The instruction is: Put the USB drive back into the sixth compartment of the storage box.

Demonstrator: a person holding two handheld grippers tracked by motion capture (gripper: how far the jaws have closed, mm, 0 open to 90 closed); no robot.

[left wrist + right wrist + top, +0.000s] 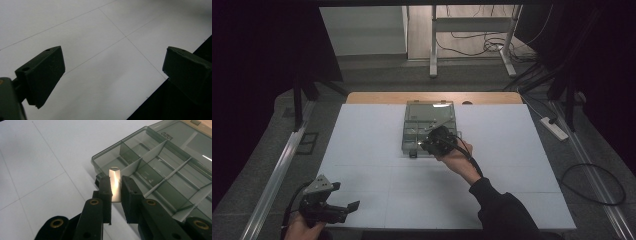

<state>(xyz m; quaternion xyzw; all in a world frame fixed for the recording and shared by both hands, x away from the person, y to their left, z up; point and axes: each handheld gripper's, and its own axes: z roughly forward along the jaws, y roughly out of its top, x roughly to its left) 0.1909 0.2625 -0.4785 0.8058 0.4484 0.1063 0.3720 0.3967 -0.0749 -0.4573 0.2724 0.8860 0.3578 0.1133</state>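
Right gripper [116,187]: jaws nearly together, pinching a thin translucent divider strip [115,182] upright between them.
Divider strip: top end pokes above the jaws, over the near edge of the box.
Compartment box [175,155]: clear smoky plastic, lid open, just ahead of the right gripper; dividers inside.
Left gripper [112,72]: jaws spread wide, nothing between them.
White table [100,30]: under the left gripper, near its front edge; well apart from the box.
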